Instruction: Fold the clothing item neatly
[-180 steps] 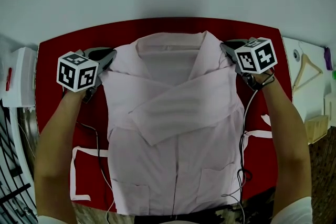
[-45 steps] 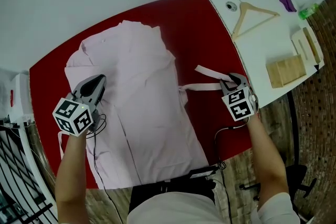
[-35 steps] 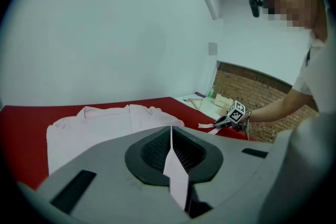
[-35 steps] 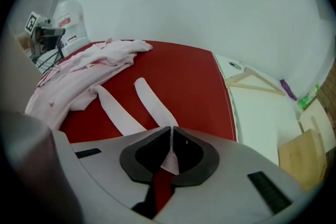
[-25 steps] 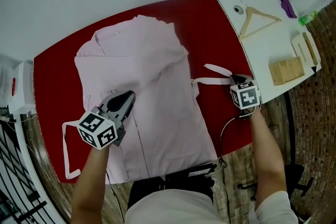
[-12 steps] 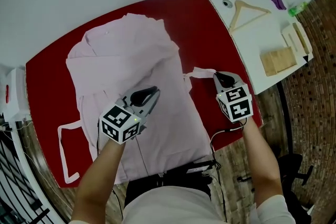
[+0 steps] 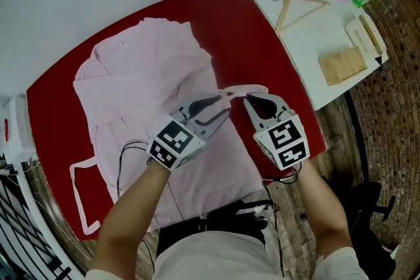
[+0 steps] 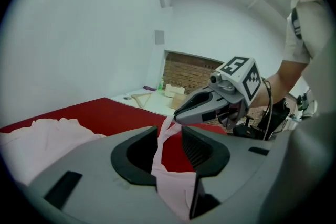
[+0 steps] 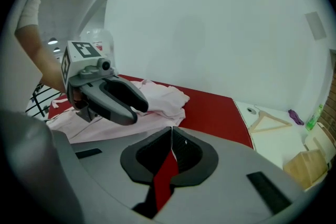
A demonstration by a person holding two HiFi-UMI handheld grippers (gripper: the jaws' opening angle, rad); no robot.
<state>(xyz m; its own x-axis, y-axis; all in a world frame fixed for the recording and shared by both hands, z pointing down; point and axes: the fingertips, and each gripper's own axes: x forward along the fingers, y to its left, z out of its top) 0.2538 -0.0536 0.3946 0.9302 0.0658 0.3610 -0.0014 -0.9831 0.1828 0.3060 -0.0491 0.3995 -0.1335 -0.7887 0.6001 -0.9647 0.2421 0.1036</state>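
Note:
A pale pink garment [image 7: 138,88] lies spread on the red table [image 7: 249,23]. Its thin pink tie strap [image 7: 231,90] rises from the garment's right edge to my right gripper [image 7: 248,99], which is shut on the strap's end above the table. My left gripper [image 7: 225,107] has come up beside it. Its jaws have just been opening, and the strap [image 8: 163,157] hangs between them without being pinched. In the left gripper view the right gripper [image 8: 176,117] holds the strap's top. In the right gripper view the right gripper [image 9: 171,131] shows shut jaws, and the left gripper [image 9: 137,108] hovers over the garment [image 9: 157,97].
A second strap loop [image 7: 77,197] lies on the red table at the lower left. A white side table [image 7: 308,42] to the right carries a wooden hanger [image 7: 296,6] and a wooden box [image 7: 341,64]. Cables trail from both grippers over the table's near edge.
My left gripper has swung right across the garment to the strap, and its jaws have parted. The right gripper has lifted the strap end up and leftward.

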